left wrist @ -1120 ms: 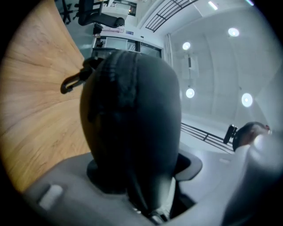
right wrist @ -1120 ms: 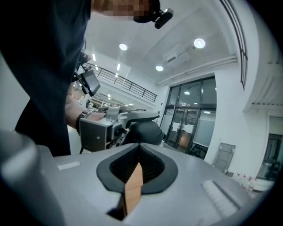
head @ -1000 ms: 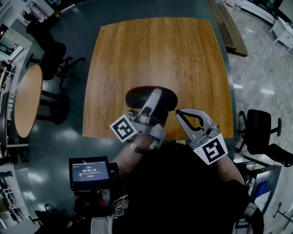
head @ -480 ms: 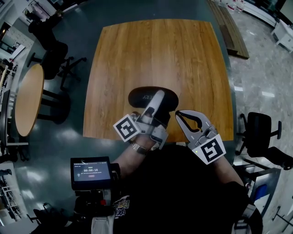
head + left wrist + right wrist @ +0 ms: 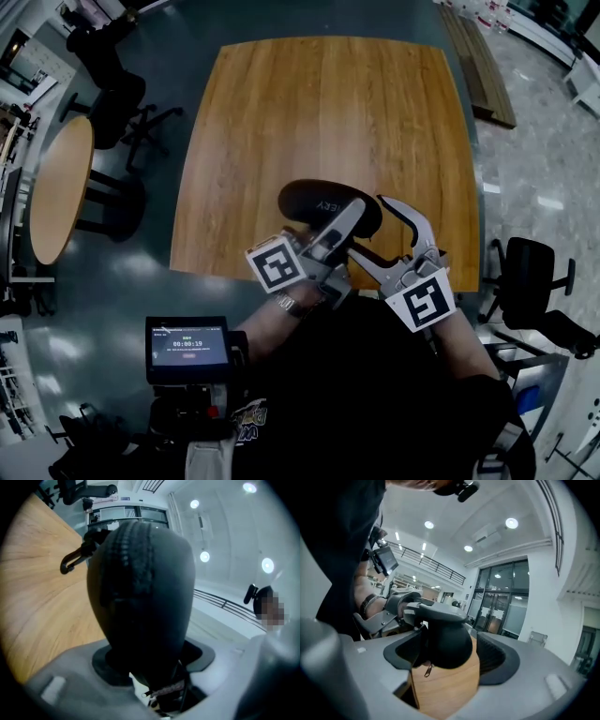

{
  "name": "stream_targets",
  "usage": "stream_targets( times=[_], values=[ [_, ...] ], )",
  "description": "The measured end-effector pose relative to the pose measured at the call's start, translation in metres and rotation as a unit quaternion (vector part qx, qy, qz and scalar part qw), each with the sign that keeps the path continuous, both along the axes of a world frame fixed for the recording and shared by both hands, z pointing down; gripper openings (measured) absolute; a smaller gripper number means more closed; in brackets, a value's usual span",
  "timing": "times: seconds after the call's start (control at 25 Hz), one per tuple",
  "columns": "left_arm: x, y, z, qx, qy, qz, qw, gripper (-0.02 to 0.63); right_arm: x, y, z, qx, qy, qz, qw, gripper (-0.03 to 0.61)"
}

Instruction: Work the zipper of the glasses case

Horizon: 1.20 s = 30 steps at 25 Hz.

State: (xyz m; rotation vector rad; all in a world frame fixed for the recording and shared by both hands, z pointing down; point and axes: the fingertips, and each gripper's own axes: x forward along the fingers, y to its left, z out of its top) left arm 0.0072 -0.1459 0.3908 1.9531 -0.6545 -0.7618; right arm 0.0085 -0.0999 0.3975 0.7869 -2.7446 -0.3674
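The black oval glasses case lies near the front edge of the wooden table. My left gripper is shut on its near side. In the left gripper view the case fills the space between the jaws, and a black clip hangs at its far end. My right gripper is at the case's right end, and its jaws are opening. That end of the case and the small metal zipper pull sit between them. Bare wood shows beside the right pad.
A round wooden table and black office chairs stand at the left. Another black chair is at the right. A small screen device hangs at the person's waist. The table's far half is bare wood.
My right gripper has moved up and left to the case and its jaws have gone from shut to wide apart around the case's end. The left gripper and case shifted slightly right.
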Motion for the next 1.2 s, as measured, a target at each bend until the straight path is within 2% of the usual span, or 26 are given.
stream_targets(
  times=[0.16,0.32,0.44,0.52,0.6,0.68,0.8,1.0,1.08,1.2],
  values=[
    [0.019,0.012,0.007,0.003,-0.034,0.036,0.9988,0.258,-0.012,0.001,0.006,0.037,0.052,-0.018,0.998,0.356],
    [0.023,0.012,0.008,0.013,-0.056,0.066,0.9961,0.265,-0.011,-0.002,0.006,0.045,0.059,-0.032,0.997,0.337],
    [0.008,0.005,0.011,0.018,-0.069,0.062,0.9956,0.293,0.000,-0.006,0.004,0.058,0.054,-0.050,0.996,0.333],
    [-0.009,-0.001,0.016,0.010,-0.079,0.041,0.9960,0.299,0.019,-0.012,0.005,0.056,0.041,-0.052,0.996,0.333],
    [-0.030,-0.009,0.023,-0.002,-0.085,0.008,0.9963,0.251,0.048,-0.029,0.020,-0.008,0.006,-0.007,1.000,0.331],
    [-0.048,-0.013,0.033,-0.010,-0.091,-0.017,0.9957,0.159,0.073,-0.051,0.053,-0.078,0.000,0.034,0.996,0.331],
    [-0.053,-0.009,0.051,-0.011,-0.113,-0.010,0.9934,0.006,0.084,-0.088,0.121,-0.137,0.006,0.047,0.989,0.331],
    [-0.035,-0.007,0.059,0.011,-0.175,0.034,0.9839,-0.002,0.057,-0.144,0.223,-0.239,0.030,0.042,0.970,0.331],
    [-0.036,-0.008,0.065,0.007,-0.196,0.031,0.9801,-0.002,0.042,-0.160,0.249,-0.258,0.053,0.029,0.964,0.331],
    [-0.048,-0.008,0.077,-0.011,-0.200,0.006,0.9797,-0.002,0.017,-0.177,0.280,-0.265,0.095,-0.006,0.959,0.331]
  ],
)
